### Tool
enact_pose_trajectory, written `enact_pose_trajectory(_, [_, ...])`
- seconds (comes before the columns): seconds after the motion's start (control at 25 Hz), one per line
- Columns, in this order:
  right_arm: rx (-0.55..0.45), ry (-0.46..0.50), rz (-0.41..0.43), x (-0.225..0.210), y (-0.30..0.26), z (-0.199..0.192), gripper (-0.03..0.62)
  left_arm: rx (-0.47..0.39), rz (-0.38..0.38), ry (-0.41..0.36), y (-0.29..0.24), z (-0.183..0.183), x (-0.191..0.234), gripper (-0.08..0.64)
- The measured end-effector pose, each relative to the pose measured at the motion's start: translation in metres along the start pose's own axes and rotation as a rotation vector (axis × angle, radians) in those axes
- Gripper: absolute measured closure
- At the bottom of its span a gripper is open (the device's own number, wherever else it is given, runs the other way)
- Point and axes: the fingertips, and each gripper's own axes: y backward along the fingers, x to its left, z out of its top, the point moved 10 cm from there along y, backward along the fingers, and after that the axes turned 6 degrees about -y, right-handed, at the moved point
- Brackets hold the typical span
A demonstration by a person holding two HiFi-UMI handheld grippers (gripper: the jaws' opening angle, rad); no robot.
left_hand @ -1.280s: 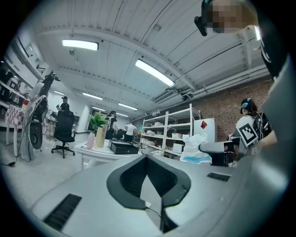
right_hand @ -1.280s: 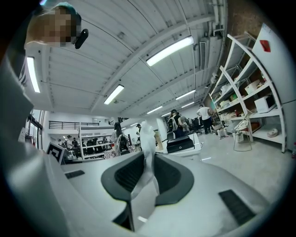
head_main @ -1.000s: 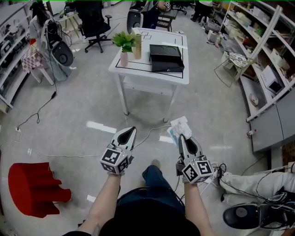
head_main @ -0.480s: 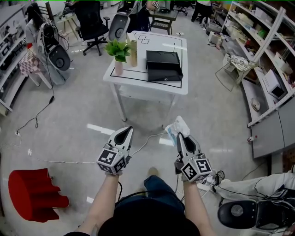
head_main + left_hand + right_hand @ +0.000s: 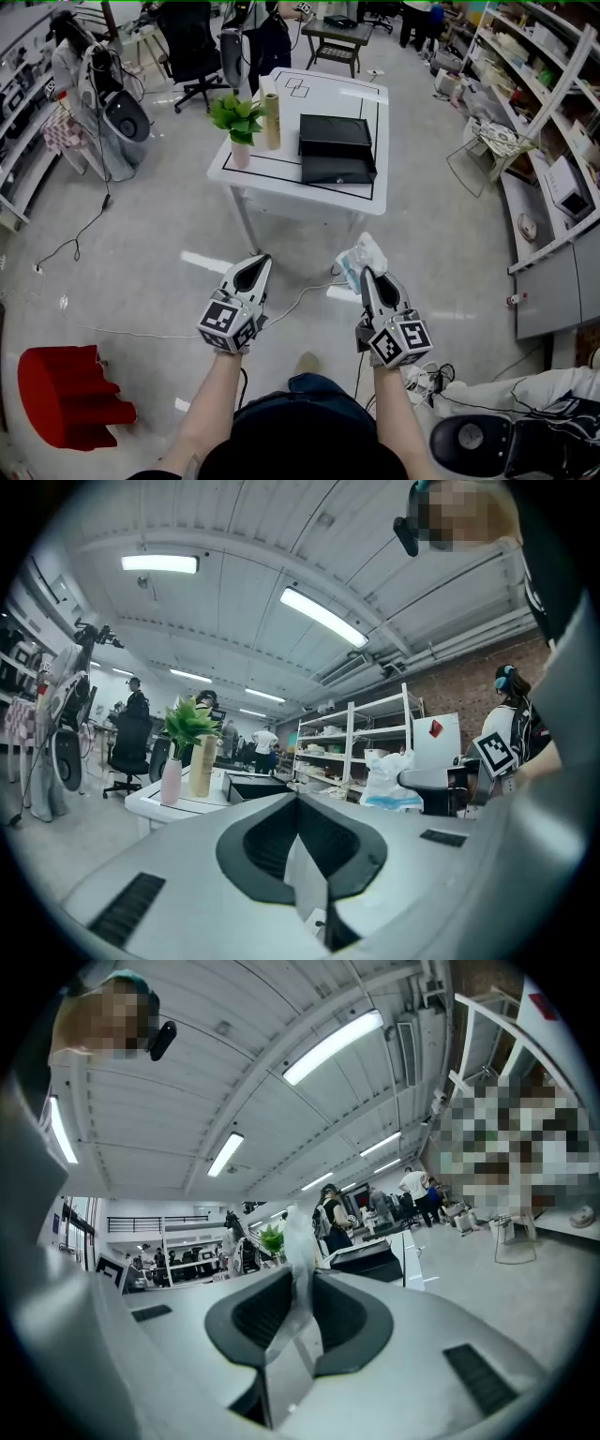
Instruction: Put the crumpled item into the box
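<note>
Carry stage: clamped tight on crumpled item (image 5: 362, 253) with right gripper (image 5: 367, 274), left gripper (image 5: 262, 262) closed on nothing. Next: up to box (image 5: 336, 148), upper centre, then unclamp above it.

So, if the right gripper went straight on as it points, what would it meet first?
Likely the near edge of the table, or the box on it if the right gripper rides above the tabletop; height is hard to judge. Nothing shows in between.

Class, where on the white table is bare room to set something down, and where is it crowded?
Free: far end of the table behind the black box, and a narrow strip before it. Crowded: left side, plant and tan cylinder.
</note>
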Motion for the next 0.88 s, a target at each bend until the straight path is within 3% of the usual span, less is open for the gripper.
enact_pose_trajectory(0.88, [0.017,-0.026,0.021,-0.072,-0.044,0.02,0.526,0.019,0.012,0.008,-0.085,-0.012,-0.001,0.558])
